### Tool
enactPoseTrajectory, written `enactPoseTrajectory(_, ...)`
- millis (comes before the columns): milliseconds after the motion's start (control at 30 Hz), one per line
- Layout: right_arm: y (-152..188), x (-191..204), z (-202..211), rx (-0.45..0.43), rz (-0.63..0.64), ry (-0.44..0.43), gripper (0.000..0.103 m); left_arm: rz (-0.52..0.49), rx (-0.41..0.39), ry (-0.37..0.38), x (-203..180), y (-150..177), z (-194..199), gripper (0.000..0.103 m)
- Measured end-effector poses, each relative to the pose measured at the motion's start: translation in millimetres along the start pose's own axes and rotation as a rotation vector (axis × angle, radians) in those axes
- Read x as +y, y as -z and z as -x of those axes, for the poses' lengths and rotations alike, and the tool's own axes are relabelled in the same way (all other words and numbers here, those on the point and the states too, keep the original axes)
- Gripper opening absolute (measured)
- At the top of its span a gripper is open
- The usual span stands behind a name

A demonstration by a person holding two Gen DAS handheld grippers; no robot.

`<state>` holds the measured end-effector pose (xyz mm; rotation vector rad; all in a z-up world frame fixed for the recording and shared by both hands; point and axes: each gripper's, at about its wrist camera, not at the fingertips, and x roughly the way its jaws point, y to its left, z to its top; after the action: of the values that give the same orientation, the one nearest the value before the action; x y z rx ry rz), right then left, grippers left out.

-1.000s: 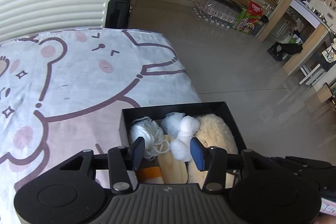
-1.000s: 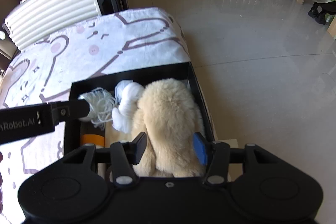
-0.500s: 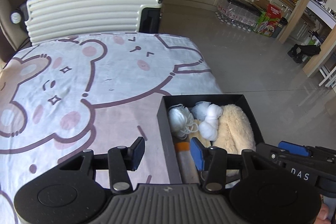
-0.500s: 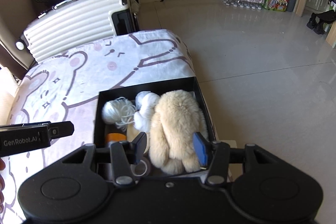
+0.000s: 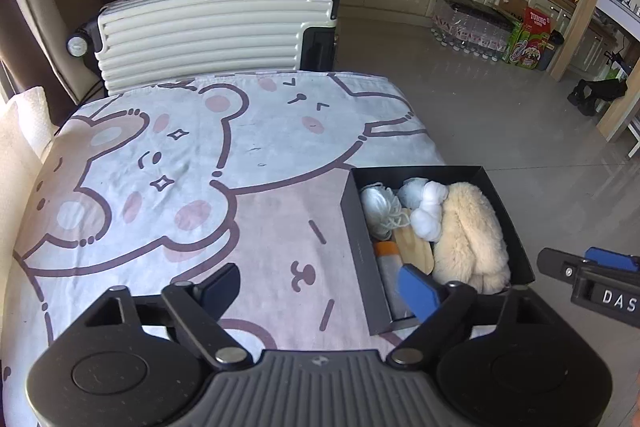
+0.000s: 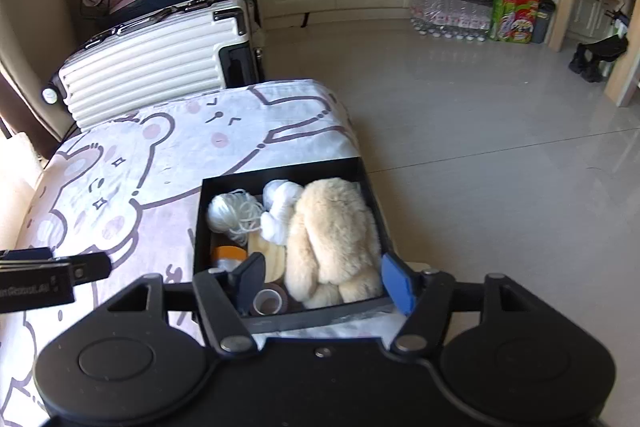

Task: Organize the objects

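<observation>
Both grippers held above a table draped in a bear-print cloth [image 5: 192,163], neither touching anything. Left gripper [image 5: 320,287]: jaws released, spread wide, nothing between them but bare cloth; its blue-padded jaw overlaps the near left corner of the black box [image 5: 356,247] in view, though contact cannot be told. Right gripper [image 6: 324,279]: jaws released as well, gaping over the near end of the box, empty. The box sits at the table's right edge, ahead and to the right of the left jaws — directly ahead of the right jaws. Contents, as seen past the right jaws: a cream plush toy [image 6: 336,239] fills the right half, its near end lying between the two jaws in view; beyond the dark jaw, a tangle of white string [image 6: 232,211] in the far left corner; white cotton balls [image 6: 280,207] just beside it, touching the plush; a pale wooden piece [image 6: 272,255] beneath them; an orange-capped item [image 6: 228,253] along the left wall; a roll of tape [image 6: 270,301] in the near corner, right by the dark jaw. Beyond the table's far end, well ahead of both jaws, a cream ribbed suitcase [image 5: 208,27] lies on its side — grey tiled floor [image 6: 480,155] to the right.
</observation>
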<state>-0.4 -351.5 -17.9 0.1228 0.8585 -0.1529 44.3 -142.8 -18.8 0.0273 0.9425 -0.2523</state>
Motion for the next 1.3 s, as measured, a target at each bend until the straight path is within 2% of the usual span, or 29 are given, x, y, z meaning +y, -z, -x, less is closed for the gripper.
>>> enactPoseTrajectory(67,3,-1,3,-0.006,-0.001,0.012,0.072,-0.004,-0.003,-0.008,3,3,3,0.094)
enactPoseTrajectory(133,5,-2,6,-0.011,0.0,0.023,0.083,-0.007,-0.006,-0.017,5,4,5,0.099)
enactPoseTrajectory(167,7,-2,8,-0.013,0.003,0.027,0.085,-0.007,-0.008,-0.022,6,6,7,0.102)
enactPoseTrajectory(267,10,-2,10,-0.02,0.009,0.044,0.096,-0.007,-0.004,-0.029,10,7,7,0.103)
enactPoseTrajectory(433,13,-3,14,-0.023,0.005,0.061,0.103,-0.006,0.005,-0.043,15,10,7,0.103)
enactPoseTrajectory(1300,16,5,12,0.004,0.04,0.078,0.103,-0.02,0.027,-0.048,22,12,5,0.103)
